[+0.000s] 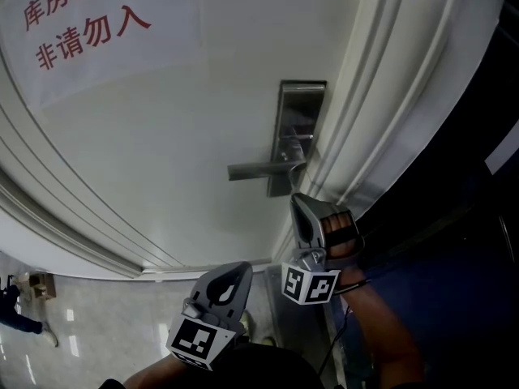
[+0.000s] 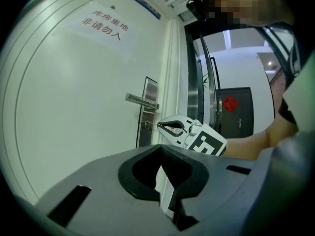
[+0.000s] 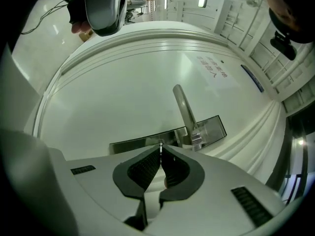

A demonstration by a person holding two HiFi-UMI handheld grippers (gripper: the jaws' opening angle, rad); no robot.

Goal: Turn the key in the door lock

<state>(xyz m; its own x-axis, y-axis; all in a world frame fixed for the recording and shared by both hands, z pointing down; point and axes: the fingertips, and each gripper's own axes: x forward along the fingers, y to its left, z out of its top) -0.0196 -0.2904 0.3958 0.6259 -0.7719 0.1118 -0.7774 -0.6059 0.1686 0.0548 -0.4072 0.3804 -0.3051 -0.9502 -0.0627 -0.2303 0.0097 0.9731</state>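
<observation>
On the white door (image 1: 162, 136) a steel lock plate (image 1: 302, 128) carries a lever handle (image 1: 259, 169) that points left. My right gripper (image 1: 297, 198) is at the plate's lower end, shut on a thin metal key (image 3: 161, 148). In the left gripper view the key (image 2: 152, 125) reaches from the right gripper (image 2: 164, 126) to the keyhole (image 2: 146, 125) under the handle (image 2: 141, 101). The right gripper view has the plate (image 3: 147, 141) and handle (image 3: 184, 109) just beyond the right gripper (image 3: 161, 152). My left gripper (image 1: 242, 268) hangs lower and farther back, shut and empty (image 2: 160, 147).
A paper sign (image 1: 85, 23) with red characters is stuck high on the door. White frame moulding (image 1: 389, 96) runs along the door's right edge. Tiled floor (image 1: 97, 314) lies below. A dark door with a red ornament (image 2: 231, 104) stands down the corridor.
</observation>
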